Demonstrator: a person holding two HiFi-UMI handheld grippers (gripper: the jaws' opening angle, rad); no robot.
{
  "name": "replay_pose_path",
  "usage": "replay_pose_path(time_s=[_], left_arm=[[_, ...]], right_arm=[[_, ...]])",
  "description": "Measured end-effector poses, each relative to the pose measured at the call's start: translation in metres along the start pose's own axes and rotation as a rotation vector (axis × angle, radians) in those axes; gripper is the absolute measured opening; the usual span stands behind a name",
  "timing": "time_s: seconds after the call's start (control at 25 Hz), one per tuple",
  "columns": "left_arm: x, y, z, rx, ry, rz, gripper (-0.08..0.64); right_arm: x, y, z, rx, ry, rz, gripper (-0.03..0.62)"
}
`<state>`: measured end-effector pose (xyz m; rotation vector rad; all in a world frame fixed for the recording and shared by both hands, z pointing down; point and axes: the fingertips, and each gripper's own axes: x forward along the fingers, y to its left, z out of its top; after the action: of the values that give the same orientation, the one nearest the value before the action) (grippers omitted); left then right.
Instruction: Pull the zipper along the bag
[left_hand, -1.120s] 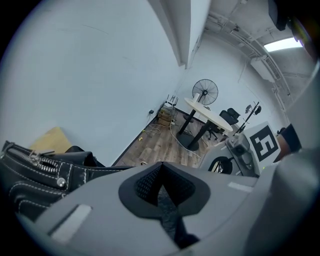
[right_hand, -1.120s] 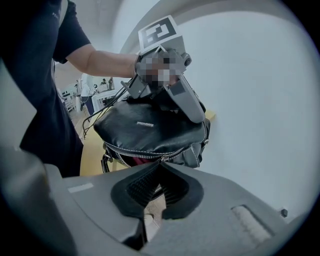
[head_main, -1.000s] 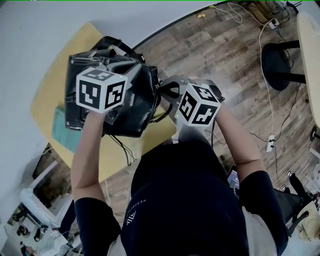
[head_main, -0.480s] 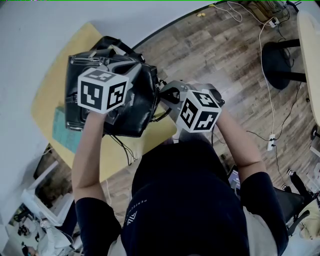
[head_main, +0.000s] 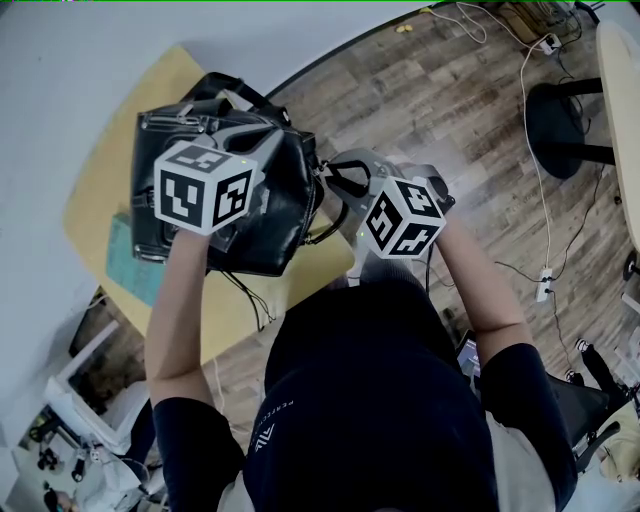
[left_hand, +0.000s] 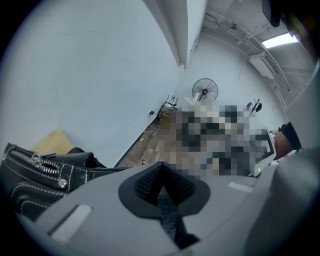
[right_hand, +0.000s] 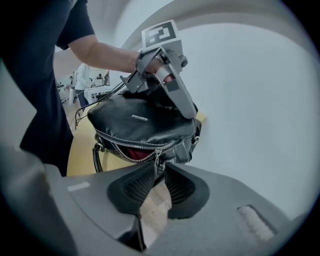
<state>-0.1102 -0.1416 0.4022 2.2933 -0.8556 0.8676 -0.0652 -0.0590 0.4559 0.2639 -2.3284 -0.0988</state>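
Note:
A black leather bag (head_main: 290, 205) lies on a yellow table (head_main: 105, 170). My left gripper (head_main: 255, 135) rests on the bag's top, and its jaws are shut on dark bag material (left_hand: 169, 220). The right gripper (head_main: 335, 180) is at the bag's near end. In the right gripper view the zipper (right_hand: 125, 150) gapes partly open over red lining. The metal zipper pull (right_hand: 157, 159) hangs at the tips of my right gripper (right_hand: 160, 169). Those jaws are opening, with floor showing through the gap, and the pads do not press on the pull. The left gripper (right_hand: 172, 85) is visible on the bag (right_hand: 135, 122).
A teal flat item (head_main: 125, 262) lies on the table beside the bag. The table's edge (head_main: 330, 265) is just under the right gripper, with wooden floor (head_main: 450, 110) beyond. A black stool (head_main: 555, 130) and white cables (head_main: 535, 190) stand to the right. A pale wall (right_hand: 250, 110) rises behind the bag.
The right gripper has shifted a little beside the bag's end. The bag and the left gripper have stayed in place.

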Motion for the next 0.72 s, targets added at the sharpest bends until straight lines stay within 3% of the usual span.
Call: replay_pose_path(time_s=[0.28, 0.52, 0.72], left_arm=[[-0.002, -0.002, 0.002, 0.002, -0.004, 0.0, 0.02], [-0.001, -0.003, 0.0, 0.009, 0.008, -0.003, 0.02], [-0.003, -0.004, 0.0, 0.013, 0.005, -0.004, 0.02]], right_arm=[[0.011, 0.007, 0.015, -0.037, -0.049, 0.024, 0.086], [0.026, 0.008, 0.016, -0.062, -0.011, 0.024, 0.086], [0.027, 0.006, 0.017, -0.051, 0.003, 0.016, 0.041]])
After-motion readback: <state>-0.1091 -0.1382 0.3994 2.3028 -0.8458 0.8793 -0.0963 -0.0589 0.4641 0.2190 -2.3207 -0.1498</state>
